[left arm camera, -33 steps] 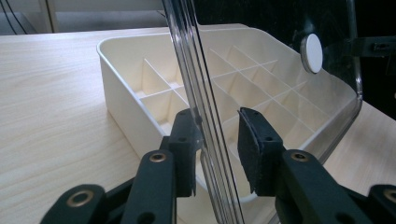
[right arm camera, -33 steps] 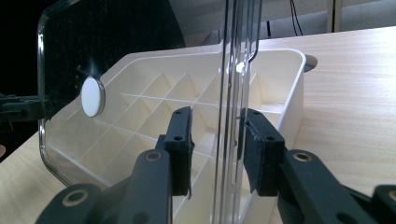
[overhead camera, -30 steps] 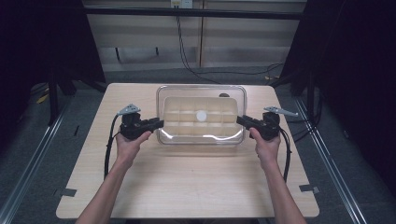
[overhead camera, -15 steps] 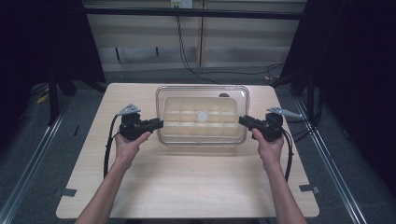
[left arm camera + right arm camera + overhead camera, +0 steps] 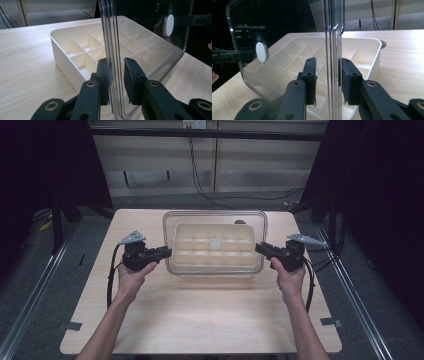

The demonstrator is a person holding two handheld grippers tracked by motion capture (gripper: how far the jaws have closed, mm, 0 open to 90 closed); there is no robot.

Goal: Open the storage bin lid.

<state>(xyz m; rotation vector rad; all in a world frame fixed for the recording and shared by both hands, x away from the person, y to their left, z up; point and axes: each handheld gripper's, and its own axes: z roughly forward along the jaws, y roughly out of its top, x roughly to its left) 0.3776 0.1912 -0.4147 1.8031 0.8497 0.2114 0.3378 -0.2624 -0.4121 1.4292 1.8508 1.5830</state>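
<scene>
Pale wooden table against a dark backdrop, with a cream plastic organiser tray divided into square compartments resting on it. Above the tray, a clear rectangular plastic lid with a white round knob is held at its two short ends. The left gripper has just been closing, and its black pads now clamp the lid's left edge; the right gripper is likewise clenched on the right edge, as the right gripper view confirms. Compared with a second ago, the lid sits higher and farther back in the high view, its near rim clear of the tray; judged from this, the lid is being lifted off and the tray is about to be uncovered. The lid's long axis runs left to right across the table, parallel to the tray's, spanning from one gripper to the other. Its broad face lies roughly level, knob side upward, slightly tilted.
</scene>
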